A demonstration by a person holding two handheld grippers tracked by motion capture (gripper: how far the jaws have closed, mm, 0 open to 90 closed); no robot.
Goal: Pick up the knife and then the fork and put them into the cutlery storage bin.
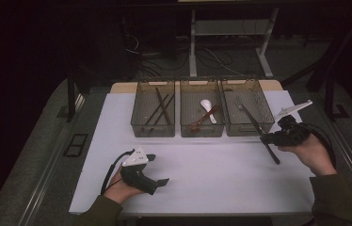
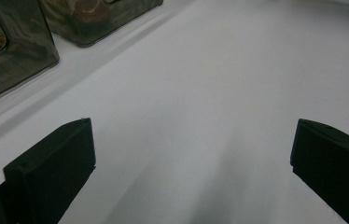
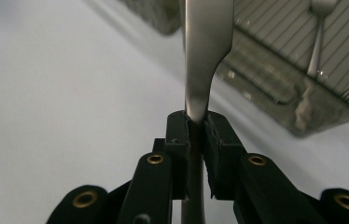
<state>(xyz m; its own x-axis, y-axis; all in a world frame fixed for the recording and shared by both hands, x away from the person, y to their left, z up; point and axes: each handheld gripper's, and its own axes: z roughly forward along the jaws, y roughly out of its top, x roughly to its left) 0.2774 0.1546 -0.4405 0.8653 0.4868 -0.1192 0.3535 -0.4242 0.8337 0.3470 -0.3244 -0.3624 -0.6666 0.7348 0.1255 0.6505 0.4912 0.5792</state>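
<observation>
My right gripper (image 1: 265, 138) (image 3: 196, 125) is shut on the handle of a metal utensil (image 1: 272, 153) (image 3: 206, 42), held just above the table in front of the right bin (image 1: 254, 126); the utensil's far end runs out of the right gripper view. A metal fork (image 1: 241, 106) (image 3: 317, 32) lies inside that bin. My left gripper (image 1: 159, 169) (image 2: 191, 140) rests low at the table's front left, open, with only white table between its jaws.
Three clear bins stand in a row at the back of the white table (image 1: 212, 174). The left bin (image 1: 142, 126) holds dark chopsticks (image 1: 161, 107). The middle bin (image 1: 201, 129) holds a white spoon (image 1: 207, 106) and a brown spoon (image 1: 202, 120). Two bins (image 2: 14, 51) show at the upper left of the left gripper view.
</observation>
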